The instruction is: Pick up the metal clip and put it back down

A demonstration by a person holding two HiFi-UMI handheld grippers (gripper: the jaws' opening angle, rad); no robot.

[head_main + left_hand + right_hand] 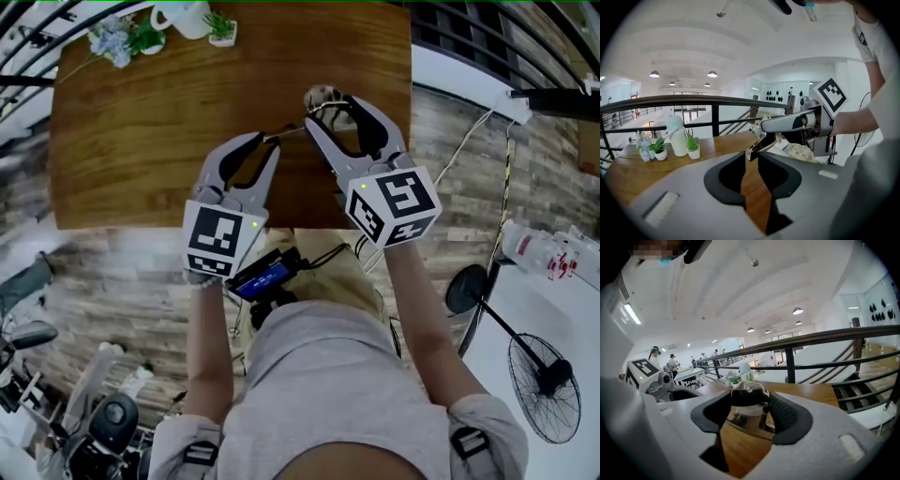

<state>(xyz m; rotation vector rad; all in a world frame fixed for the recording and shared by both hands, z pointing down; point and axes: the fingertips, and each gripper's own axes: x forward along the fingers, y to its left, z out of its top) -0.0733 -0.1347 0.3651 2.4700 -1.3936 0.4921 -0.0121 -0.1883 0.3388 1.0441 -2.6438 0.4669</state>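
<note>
**Lift stage, nearing the set-down.** The left gripper (270, 141), over the wooden table (141, 141), is closed narrowly on the thin lever end of the metal clip (328, 103). The clip's dark body is clamped between the pads of the right gripper (335, 111), toward the table's right edge, and is judged clear of the surface. A level, joint descent is called for next, followed by release from both sets of jaws.

My grey left gripper (270, 142) and right gripper (336, 111) have black pads (785, 416) and black-and-white marker cubes (394, 204); metal clip (746, 397) black and silver; table (141, 122) brown wood-grain.
</note>
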